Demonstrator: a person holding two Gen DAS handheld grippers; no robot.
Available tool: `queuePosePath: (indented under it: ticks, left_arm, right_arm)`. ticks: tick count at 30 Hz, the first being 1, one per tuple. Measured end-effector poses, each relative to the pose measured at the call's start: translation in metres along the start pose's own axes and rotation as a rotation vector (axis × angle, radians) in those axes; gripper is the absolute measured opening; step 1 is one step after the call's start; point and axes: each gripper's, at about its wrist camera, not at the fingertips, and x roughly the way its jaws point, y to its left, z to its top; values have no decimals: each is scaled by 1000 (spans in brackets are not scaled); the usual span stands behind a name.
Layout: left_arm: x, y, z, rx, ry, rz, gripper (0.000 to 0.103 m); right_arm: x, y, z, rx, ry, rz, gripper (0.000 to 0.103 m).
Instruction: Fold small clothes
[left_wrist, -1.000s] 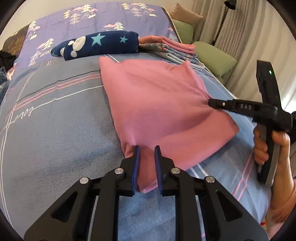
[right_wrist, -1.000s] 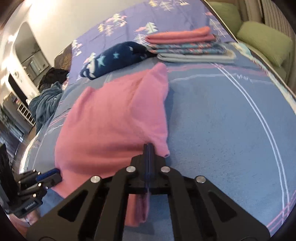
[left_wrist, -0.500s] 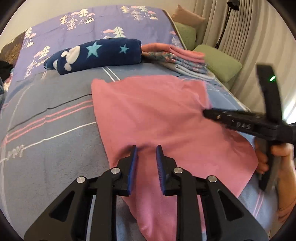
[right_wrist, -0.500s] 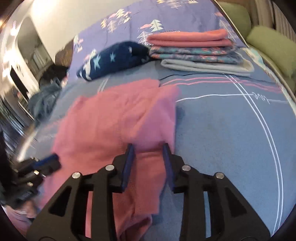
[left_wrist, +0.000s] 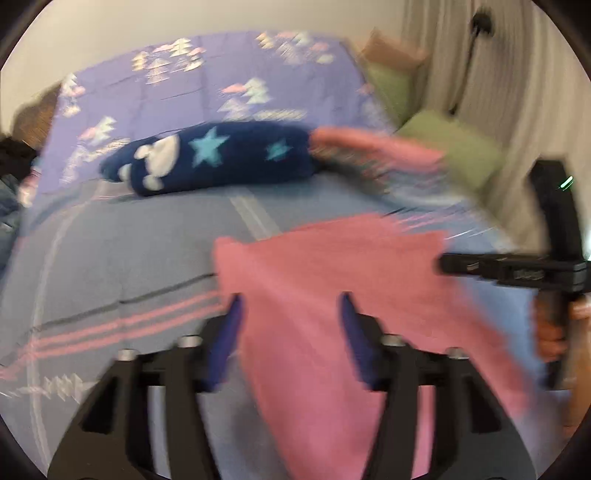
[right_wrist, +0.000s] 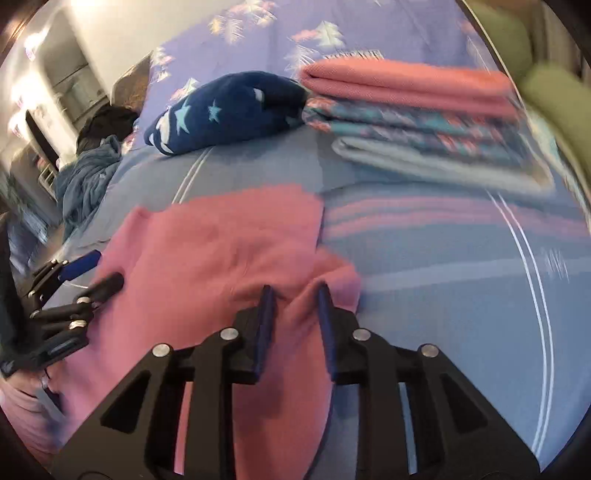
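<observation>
The bed, under a blue striped cover, carries everything, and on it the pink garment now lies released and spread flat, where 1 second ago it was pinched at 2 edges and pulled taut. It sits directly ahead of and beneath both tools, its far edge reaching toward the stack of folded clothes and the navy star-print bundle, both well beyond the tips. The left tool has gone from a narrow gap around the near hem to widely spread, with pink cloth showing between its tips but nothing gripped. The right tool, which was pressed shut on the side edge 1 second ago, is now parted too, with a raised ridge of the garment sitting between its fingers, ungripped. Both views are smeared by motion. I judge that 1 fold, or a straightening pull, has just ended, and that each tool must take a fresh grip before the next fold can begin.
</observation>
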Motion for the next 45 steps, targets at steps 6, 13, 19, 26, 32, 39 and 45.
queuePosePath:
  ticks: [6,13,19,26,32,39,45]
  left_arm:
    - [31,41,-12,-184,69,-15,80]
    - [4,39,-16,-239,34,-305,76]
    - [-10,36,-29,-257,53,-365,76]
    - [7,29,-37,-166,117,-408,91]
    - [28,23,-20,-179,119,-470,93]
    - [56,29,5,-184,113,-487,62]
    - [65,44,3,-272,104,-483,18]
  right_arm:
    - [-18,2,-7,36,-41,-3,28]
    - [-76,2,-17,46,-74,-1,60]
    - [-73,-21,-48,131,65,57,60]
    - [-54,-19,-49,174,139,238,72]
    - [-15,-19,-20,157,136,361,72]
    - [3,-3,1,65,99,266,47]
    - [-9,26,-1,-70,36,140,18]
